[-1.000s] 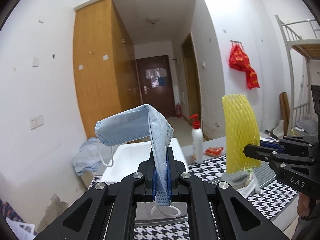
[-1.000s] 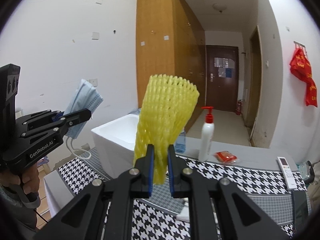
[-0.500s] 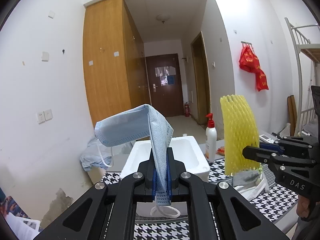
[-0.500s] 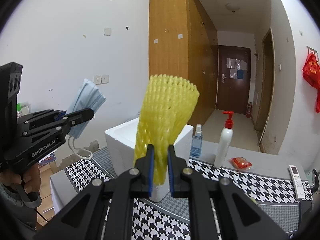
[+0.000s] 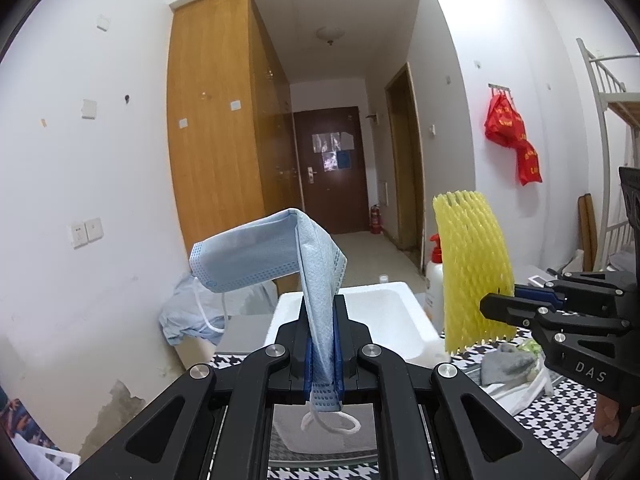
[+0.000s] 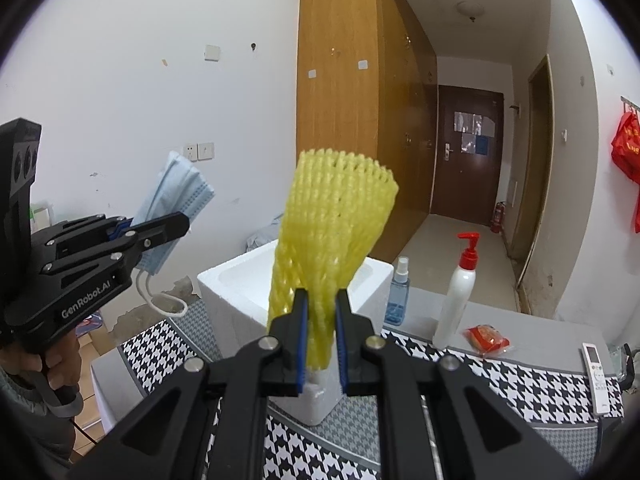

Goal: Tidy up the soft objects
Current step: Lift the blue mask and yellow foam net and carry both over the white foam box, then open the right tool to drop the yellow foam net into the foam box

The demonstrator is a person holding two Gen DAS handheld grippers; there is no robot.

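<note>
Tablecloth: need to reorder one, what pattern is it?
Black-and-white houndstooth tablecloth; clearest in the right wrist view.

On the worktop (image 6: 532, 384) with its houndstooth cover we see a white pump bottle (image 6: 456, 292) with a red top beside a small blue spray bottle (image 6: 398, 292), both near the far edge. A red packet (image 6: 486, 338) lies just right of the pump bottle, and a white remote (image 6: 597, 376) lies toward the right edge. Behind, we see a wooden wardrobe (image 6: 352, 120), a dark door (image 6: 468, 156) and a red bag (image 5: 512, 136) hanging on the wall.
</note>
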